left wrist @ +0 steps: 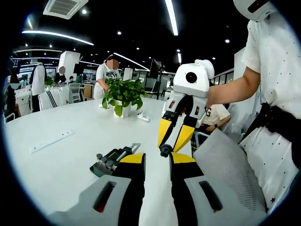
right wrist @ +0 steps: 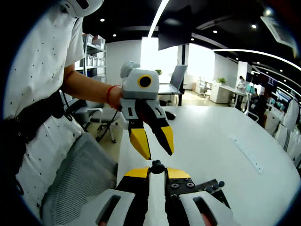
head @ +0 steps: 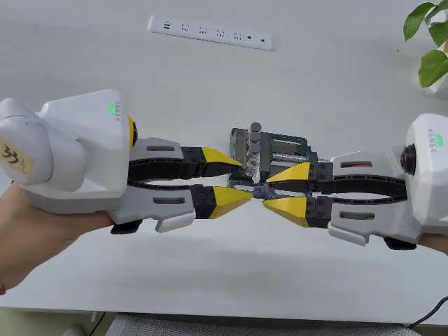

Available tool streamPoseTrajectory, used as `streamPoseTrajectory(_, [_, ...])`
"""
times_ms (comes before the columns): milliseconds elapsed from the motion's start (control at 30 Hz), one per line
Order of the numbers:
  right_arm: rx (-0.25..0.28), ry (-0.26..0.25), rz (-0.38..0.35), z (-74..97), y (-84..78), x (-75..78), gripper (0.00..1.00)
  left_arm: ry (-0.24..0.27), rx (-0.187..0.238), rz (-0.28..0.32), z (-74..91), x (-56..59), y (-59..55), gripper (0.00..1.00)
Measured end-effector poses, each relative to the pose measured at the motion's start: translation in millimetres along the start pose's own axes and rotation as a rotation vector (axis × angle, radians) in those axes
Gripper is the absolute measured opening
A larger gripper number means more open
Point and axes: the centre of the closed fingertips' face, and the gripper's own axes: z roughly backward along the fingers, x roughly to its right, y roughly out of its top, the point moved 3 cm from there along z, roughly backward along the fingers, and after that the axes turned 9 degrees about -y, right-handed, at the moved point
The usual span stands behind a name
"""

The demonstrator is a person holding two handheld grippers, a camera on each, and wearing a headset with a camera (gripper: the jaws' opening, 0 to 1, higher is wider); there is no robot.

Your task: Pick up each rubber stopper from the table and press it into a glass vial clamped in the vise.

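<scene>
1. The vise (head: 280, 150) sits on the table (head: 336, 84) just behind the meeting tips of your two grippers. A power strip (head: 210, 32) lies well beyond it, and a plant (head: 428, 42) is off past your right gripper (head: 269, 191).
2. Your left gripper (head: 245, 180) faces the right one tip to tip, its jaws moderately apart and holding nothing.
3. Your right gripper's jaws are pinched on a dark rubber stopper (right wrist: 157, 166) at their very tips.
4. The glass vial (head: 250, 166) is clamped in the vise, just beyond the stopper and beside your left gripper's farther tip.
</scene>
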Motion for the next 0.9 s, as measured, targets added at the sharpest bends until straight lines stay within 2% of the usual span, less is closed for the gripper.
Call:
streamPoseTrajectory(233, [0.037, 0.005, -0.049, 1.6, 9.6, -0.6, 0.07, -0.028, 0.024, 0.003, -1.2, 6.3, 5.7, 0.13])
streamPoseTrajectory(467, [0.049, 0.009, -0.061, 1.2, 13.4, 0.3, 0.07, -0.034, 0.057, -0.003, -0.7, 6.2, 13.9, 0.08])
streamPoseTrajectory(900, [0.075, 0.005, -0.091, 2.6, 17.5, 2.1, 0.07, -0.049, 0.068, 0.001, -1.0, 8.8, 17.8, 0.05])
